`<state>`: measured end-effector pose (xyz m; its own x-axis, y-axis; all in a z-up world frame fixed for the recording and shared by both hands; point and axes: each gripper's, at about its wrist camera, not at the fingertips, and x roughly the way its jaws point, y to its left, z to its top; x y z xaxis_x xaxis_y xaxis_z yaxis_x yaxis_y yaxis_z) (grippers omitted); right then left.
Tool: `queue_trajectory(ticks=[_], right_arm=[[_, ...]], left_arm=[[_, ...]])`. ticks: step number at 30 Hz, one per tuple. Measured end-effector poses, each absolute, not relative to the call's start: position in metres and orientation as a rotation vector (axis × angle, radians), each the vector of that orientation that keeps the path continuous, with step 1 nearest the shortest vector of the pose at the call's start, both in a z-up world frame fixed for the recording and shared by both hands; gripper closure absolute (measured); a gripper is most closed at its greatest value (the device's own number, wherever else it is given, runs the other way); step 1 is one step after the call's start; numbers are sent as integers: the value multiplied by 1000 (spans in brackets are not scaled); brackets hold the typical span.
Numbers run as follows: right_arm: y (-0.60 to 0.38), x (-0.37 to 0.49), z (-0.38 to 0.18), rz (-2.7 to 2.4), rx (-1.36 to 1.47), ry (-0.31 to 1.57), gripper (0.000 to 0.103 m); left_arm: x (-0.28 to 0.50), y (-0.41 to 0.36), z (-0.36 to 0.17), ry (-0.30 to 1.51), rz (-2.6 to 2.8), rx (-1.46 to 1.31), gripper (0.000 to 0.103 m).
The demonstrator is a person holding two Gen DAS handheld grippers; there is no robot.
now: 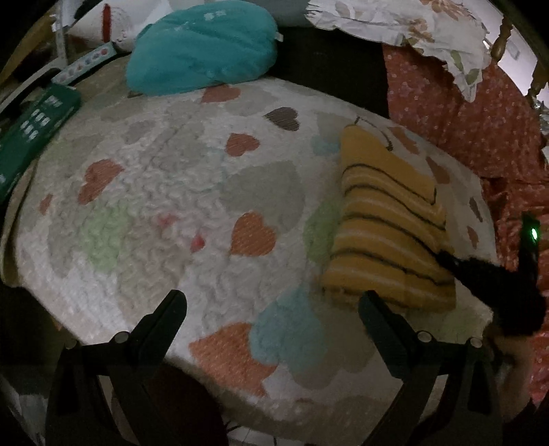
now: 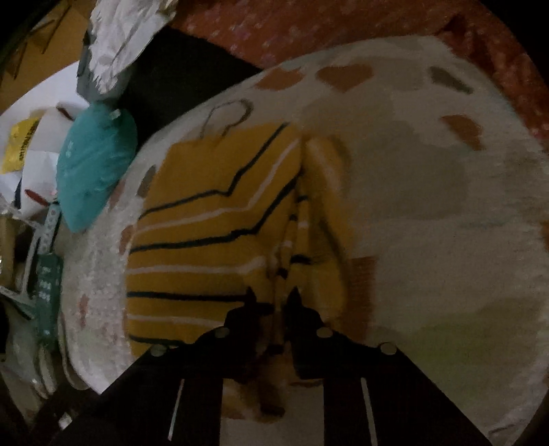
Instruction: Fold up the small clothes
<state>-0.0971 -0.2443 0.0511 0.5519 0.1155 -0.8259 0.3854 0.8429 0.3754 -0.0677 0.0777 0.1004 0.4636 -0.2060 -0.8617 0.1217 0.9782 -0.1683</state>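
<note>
The yellow knitted garment with dark and white stripes [image 2: 212, 219] lies on the white fluffy blanket patterned with orange, grey and pale-blue hearts [image 1: 164, 192], partly folded, one flap doubled over along its right side as my right wrist camera sees it. A thin dark loop [image 2: 226, 115] sticks out from its far edge. In my left wrist view the same garment [image 1: 387, 223] sits toward the right of the blanket, well away from the middle.

My right hand-held gripper [image 2: 271, 302] is pinched on the fold at the garment's near edge — yellow fabric sits between the two black fingers, which stand almost together. My left hand-held gripper [image 1: 272, 302] hangs over bare blanket with its fingers spread wide and nothing between them; its right finger is just beside the garment's near corner.

Farther out, a teal plush cushion [image 1: 202, 48] rests at the blanket's far edge, with a dark green printed box [image 1: 31, 137] to the left. A red cloth with small pale dots [image 1: 463, 113] lies beyond the blanket on the right, and a crumpled white floral fabric [image 1: 405, 24] sits above it.
</note>
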Motion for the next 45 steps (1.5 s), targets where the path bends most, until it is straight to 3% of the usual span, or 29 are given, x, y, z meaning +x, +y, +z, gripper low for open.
queue_trajectory(ticks=[7,10,13,15,19,22,23,24,26,27,28,32,34,36,37,40,45], right_arm=[[-249,-100,34,-232,487,1050,89],[-251,-99,41,-232,496,1030,82],[-258,-103,54,-211,530,932,62],[-265,-101,62,-231,526,879,38],[-289,-74,52,-255,605,852,23],[-302,-49,25,-225,732,925,22],[-303,-41,14,-176,803,945,32],[-301,-36,9,-140,842,953,53],[-298,-32,15,-119,863,966,67],[-298,-31,20,-104,862,961,69],[-299,-33,27,-86,861,946,69],[-305,-43,46,-68,861,881,69],[-306,-40,35,-132,816,921,62],[-307,-34,19,-198,759,993,44],[-310,-37,18,-203,755,999,43],[-311,-57,46,-240,739,909,43],[-273,-85,107,-128,621,775,59]], left_arm=[[-2,36,81,1137,-370,-160,3],[27,13,68,1168,-433,-161,3],[53,-4,53,1201,-472,-166,3],[69,-10,42,1228,-488,-182,3],[93,-19,19,1298,-522,-258,3],[95,-31,4,1363,-575,-305,3],[92,-38,0,1388,-602,-316,13],[89,-45,0,1401,-620,-314,25],[82,-54,9,1380,-599,-257,40],[80,-56,16,1368,-602,-234,44],[80,-57,23,1361,-603,-223,49],[85,-62,43,1343,-612,-221,48],[84,-72,39,1340,-566,-152,47],[83,-78,31,1358,-520,-81,46],[80,-77,31,1352,-518,-78,46],[72,-59,50,1309,-525,-110,46],[41,-13,98,1155,-483,-86,46]])
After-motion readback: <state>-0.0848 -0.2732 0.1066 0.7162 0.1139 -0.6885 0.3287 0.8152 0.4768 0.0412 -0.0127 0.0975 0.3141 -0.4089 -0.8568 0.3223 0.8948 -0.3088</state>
